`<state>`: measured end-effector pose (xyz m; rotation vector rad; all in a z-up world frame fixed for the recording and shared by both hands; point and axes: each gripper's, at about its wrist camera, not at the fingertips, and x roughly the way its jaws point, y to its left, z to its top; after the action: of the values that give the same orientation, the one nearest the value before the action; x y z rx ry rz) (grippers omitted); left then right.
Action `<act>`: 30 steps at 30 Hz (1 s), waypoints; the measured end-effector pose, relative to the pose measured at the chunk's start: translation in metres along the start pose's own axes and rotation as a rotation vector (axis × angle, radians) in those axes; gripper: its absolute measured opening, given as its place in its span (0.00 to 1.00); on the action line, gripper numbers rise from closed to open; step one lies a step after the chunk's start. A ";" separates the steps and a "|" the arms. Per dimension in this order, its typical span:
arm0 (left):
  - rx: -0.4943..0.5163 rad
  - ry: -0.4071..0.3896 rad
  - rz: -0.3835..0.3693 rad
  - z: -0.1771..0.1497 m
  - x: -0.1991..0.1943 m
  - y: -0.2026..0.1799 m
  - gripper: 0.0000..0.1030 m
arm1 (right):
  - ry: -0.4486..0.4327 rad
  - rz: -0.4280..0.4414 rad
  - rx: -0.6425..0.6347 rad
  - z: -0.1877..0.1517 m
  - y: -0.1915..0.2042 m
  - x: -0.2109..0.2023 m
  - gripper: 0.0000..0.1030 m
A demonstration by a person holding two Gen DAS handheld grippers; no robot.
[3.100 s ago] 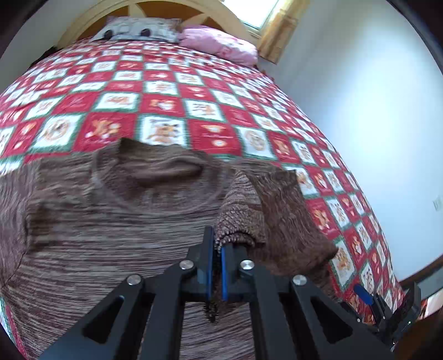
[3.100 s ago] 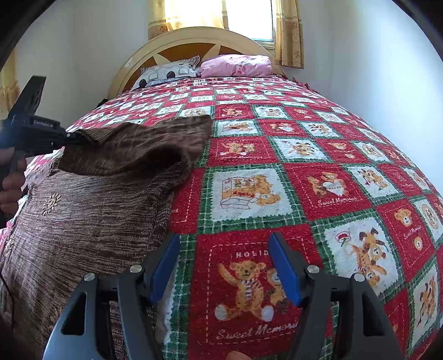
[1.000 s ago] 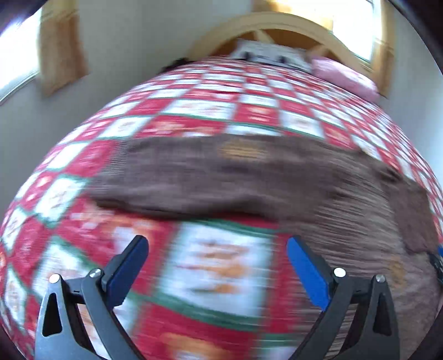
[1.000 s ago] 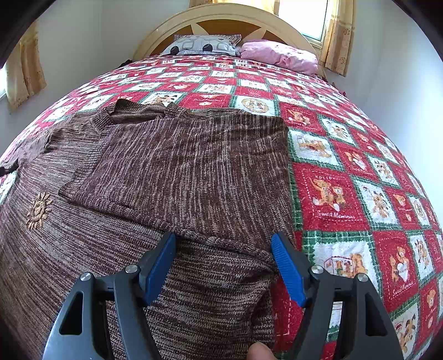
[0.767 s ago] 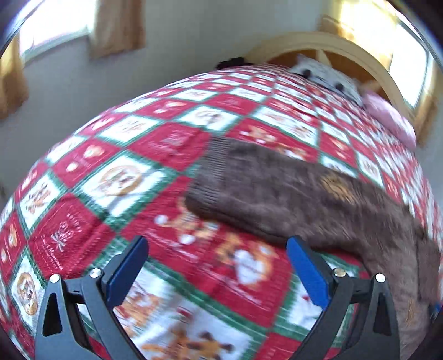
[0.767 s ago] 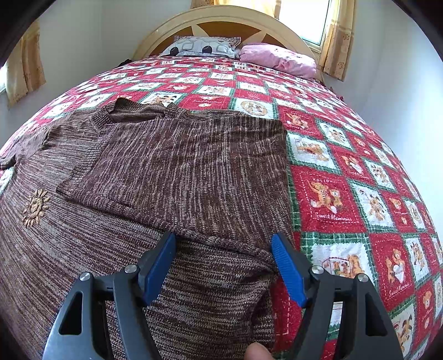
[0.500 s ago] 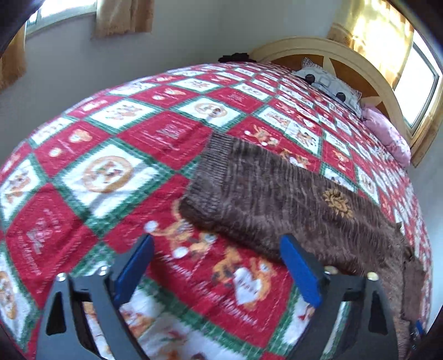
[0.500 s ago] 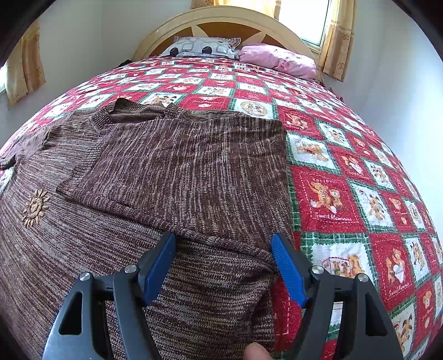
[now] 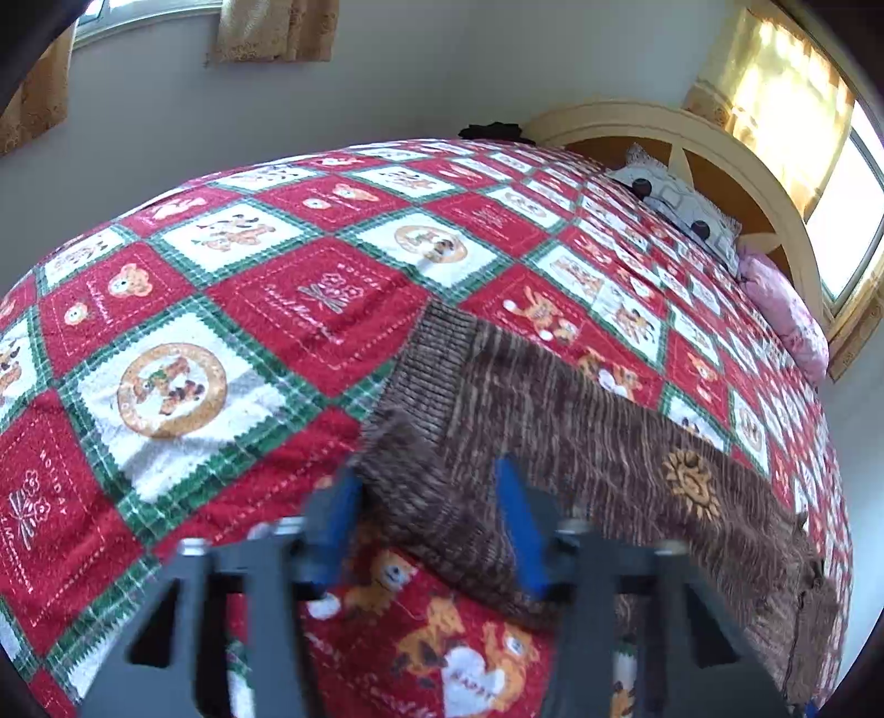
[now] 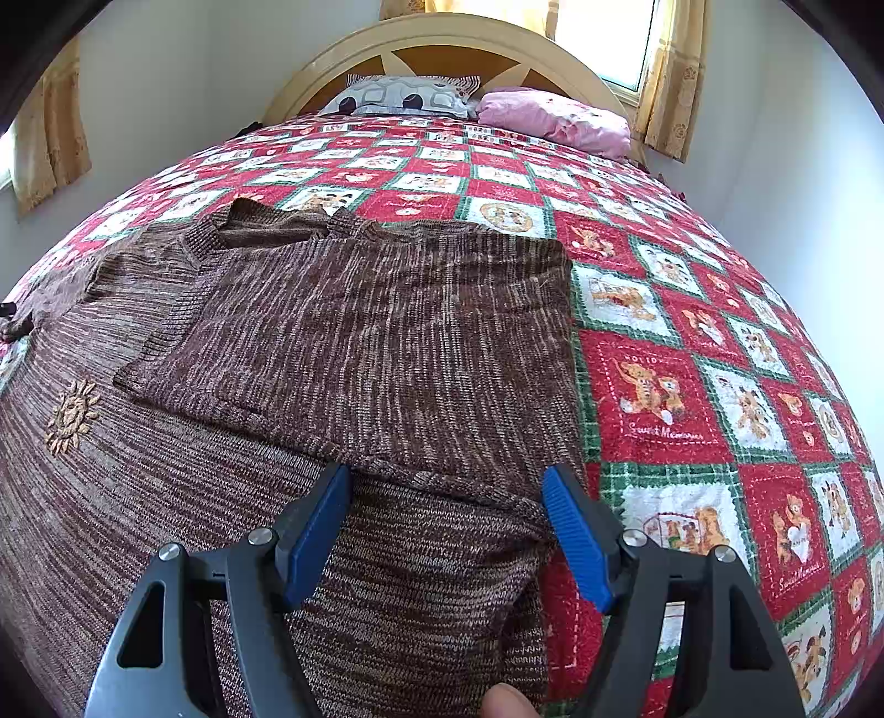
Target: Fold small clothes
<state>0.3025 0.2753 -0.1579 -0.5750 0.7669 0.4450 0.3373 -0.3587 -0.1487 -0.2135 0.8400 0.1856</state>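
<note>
A brown knit sweater [image 10: 387, 342] lies flat on the bed, its right sleeve folded across the chest. Its other sleeve [image 9: 580, 420] stretches out to the left and ends in a ribbed cuff [image 9: 425, 370]. My left gripper [image 9: 428, 519] is at that cuff, blurred, with its jaws closing. The cuff's near corner bunches up between the blue pads [image 9: 337, 513]. My right gripper [image 10: 447, 524] hovers open over the sweater's right side with nothing pinched. An orange sun patch [image 10: 72, 414] marks the sweater's left part.
The sweater lies on a red, white and green teddy-bear quilt [image 10: 690, 386] that covers the whole bed. A patterned pillow [image 10: 409, 96] and a pink pillow [image 10: 552, 121] rest against the headboard [image 10: 442, 38]. A person's fingertip [image 10: 505, 701] shows at the bottom edge. Walls stand close on both sides.
My left gripper swung left along the outstretched sleeve, dropped onto its cuff and drew its jaws in around the corner. The right gripper has stayed still and open.
</note>
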 end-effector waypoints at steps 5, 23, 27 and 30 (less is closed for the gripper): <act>-0.060 0.014 -0.107 0.006 0.002 0.013 0.10 | 0.000 -0.001 0.000 0.000 0.000 0.000 0.70; 0.054 -0.056 -0.383 0.018 -0.051 -0.085 0.10 | -0.003 0.006 0.004 0.000 -0.001 -0.001 0.70; 0.086 -0.049 -0.466 0.012 -0.065 -0.127 0.10 | -0.006 0.012 0.010 0.000 -0.002 -0.001 0.70; 0.124 -0.043 -0.529 0.003 -0.076 -0.163 0.10 | -0.009 0.018 0.016 0.000 -0.003 -0.001 0.70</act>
<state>0.3474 0.1407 -0.0477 -0.6229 0.5675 -0.0780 0.3378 -0.3619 -0.1475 -0.1898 0.8340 0.1966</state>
